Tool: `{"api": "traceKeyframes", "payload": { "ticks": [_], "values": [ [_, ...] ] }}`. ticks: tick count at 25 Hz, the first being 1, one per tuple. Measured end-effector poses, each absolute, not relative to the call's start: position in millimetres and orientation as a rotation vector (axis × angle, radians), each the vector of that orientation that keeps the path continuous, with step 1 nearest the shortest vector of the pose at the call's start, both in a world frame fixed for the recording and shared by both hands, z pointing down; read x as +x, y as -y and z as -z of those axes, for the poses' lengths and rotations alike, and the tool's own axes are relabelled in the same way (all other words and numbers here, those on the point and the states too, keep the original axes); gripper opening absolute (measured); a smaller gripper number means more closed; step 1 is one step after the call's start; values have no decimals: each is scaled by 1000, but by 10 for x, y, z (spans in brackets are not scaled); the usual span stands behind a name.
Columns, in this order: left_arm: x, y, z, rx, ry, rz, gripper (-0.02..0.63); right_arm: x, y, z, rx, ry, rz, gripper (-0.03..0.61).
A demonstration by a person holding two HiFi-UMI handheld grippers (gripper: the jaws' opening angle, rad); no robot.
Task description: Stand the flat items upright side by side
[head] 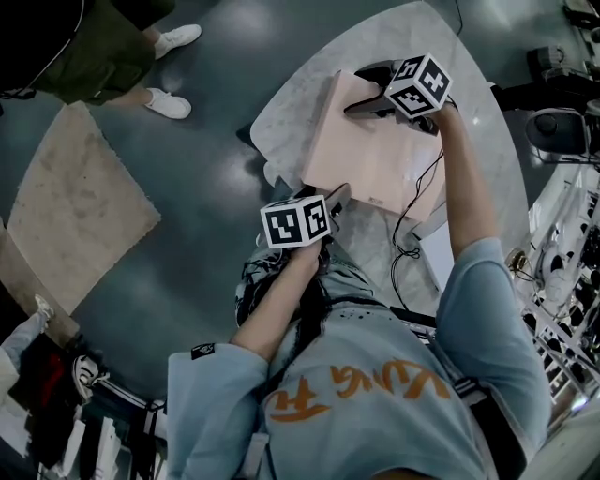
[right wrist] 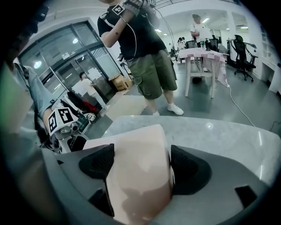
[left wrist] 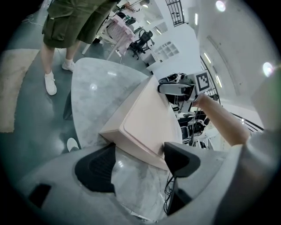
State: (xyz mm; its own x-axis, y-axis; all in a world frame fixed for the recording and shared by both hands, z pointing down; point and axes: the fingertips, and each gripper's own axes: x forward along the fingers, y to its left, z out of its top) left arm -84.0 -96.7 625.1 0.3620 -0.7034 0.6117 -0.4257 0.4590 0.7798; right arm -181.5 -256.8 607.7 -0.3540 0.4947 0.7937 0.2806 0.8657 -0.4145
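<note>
Pink slab (head: pixel 370 155) lies on table (head: pixel 291 103); bare marble along left rim. Right tongs (head: pixel 367 94) open astride slab's far edge; left tongs (head: pixel 337 199) open, empty, at near corner; bystander (head: pixel 103 47) beyond the left rim

Bright even indoor light, ceiling lamps (left wrist: pixel 220 5) glaring, soft shadows, fisheye bending and dark corners in gripper views

Open-plan office or lab workspace. Beyond the right gripper (right wrist: pixel 140 163): glazed partition doors (right wrist: pixel 72 57), swivel office chairs (right wrist: pixel 240 48), a cloth-covered table (right wrist: pixel 203 55), polished grey floor (right wrist: pixel 246 101). Cabled equipment racks (head: pixel 562 272) stand to its right.
</note>
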Motion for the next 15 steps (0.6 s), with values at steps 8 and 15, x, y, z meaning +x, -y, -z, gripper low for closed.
{"api": "traceKeyframes", "payload": {
  "ticks": [8,15],
  "values": [
    [-853,997,-6262,1201,1261,208,340,-1761,2595,-5990,-520,2007,-171,388],
    [-907,1051,-6098,1274,1299,167,328,-1701,2665,-5596,-420,2128,-65,380]
  ]
}}
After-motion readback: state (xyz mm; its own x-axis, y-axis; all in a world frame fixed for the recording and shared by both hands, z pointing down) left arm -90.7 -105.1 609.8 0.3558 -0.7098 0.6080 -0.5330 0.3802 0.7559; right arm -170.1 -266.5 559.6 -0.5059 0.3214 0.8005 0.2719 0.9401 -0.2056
